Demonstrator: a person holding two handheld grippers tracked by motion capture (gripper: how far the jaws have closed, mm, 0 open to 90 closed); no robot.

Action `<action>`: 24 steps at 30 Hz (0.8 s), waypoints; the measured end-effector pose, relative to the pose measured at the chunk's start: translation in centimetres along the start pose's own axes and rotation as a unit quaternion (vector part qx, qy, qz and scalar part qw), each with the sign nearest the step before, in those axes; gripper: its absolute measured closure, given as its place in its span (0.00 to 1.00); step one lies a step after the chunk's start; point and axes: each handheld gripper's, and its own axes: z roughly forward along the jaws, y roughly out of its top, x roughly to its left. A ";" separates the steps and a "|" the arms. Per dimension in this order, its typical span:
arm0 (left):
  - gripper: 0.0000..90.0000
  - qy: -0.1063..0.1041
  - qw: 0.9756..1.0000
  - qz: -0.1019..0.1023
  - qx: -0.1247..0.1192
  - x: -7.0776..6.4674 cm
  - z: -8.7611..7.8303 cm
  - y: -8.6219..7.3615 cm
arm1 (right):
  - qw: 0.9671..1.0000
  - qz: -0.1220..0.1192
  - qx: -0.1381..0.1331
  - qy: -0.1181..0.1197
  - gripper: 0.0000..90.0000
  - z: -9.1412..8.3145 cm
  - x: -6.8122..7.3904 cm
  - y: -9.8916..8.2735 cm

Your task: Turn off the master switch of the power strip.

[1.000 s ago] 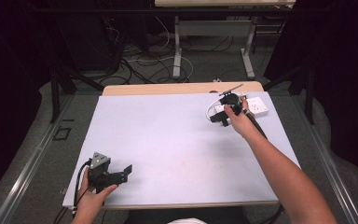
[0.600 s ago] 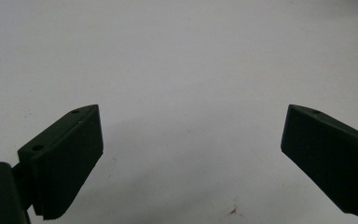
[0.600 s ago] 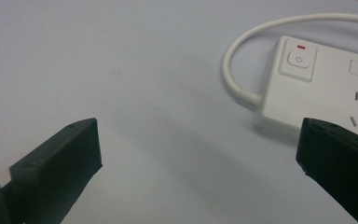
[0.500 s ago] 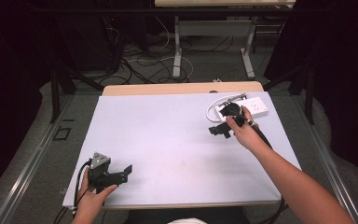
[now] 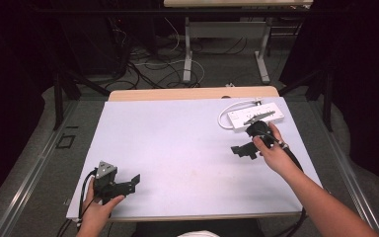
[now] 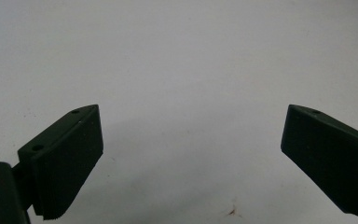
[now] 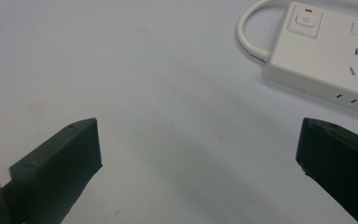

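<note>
Right gripper view shows the right gripper [image 7: 198, 154] with its jaws wide apart and nothing between them, and the white power strip [image 7: 328, 60] lies just ahead of it and off to one side. The left gripper [image 6: 191, 158] is spread wide too, holding nothing, over the bare table [image 6: 177, 56].

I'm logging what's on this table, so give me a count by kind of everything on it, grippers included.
White power strip: 1
Black handheld grippers: 2, the left gripper and the right gripper
Total: 3
</note>
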 end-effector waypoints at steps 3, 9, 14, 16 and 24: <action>0.06 0.000 1.000 -0.001 0.000 0.0 0.0 0.0 | 1.000 -0.002 -0.006 0.000 0.00 -0.8 -0.1 -0.9; 0.06 0.001 1.000 -0.003 0.000 0.0 0.0 0.0 | 1.000 -0.008 -0.020 -0.006 0.00 -2.2 -0.4 -2.9; 0.06 0.001 1.000 -0.003 -0.001 0.1 0.0 0.0 | 0.999 0.009 -0.029 -0.010 0.00 -3.6 -0.6 -4.7; 0.06 0.001 1.000 -0.003 -0.001 0.1 0.0 0.0 | 0.999 0.012 -0.031 -0.012 0.00 -4.0 -0.7 -5.5; 0.06 0.002 1.000 -0.003 -0.001 0.1 0.0 0.0 | 0.998 0.037 -0.042 -0.022 0.00 -5.7 -1.2 -8.3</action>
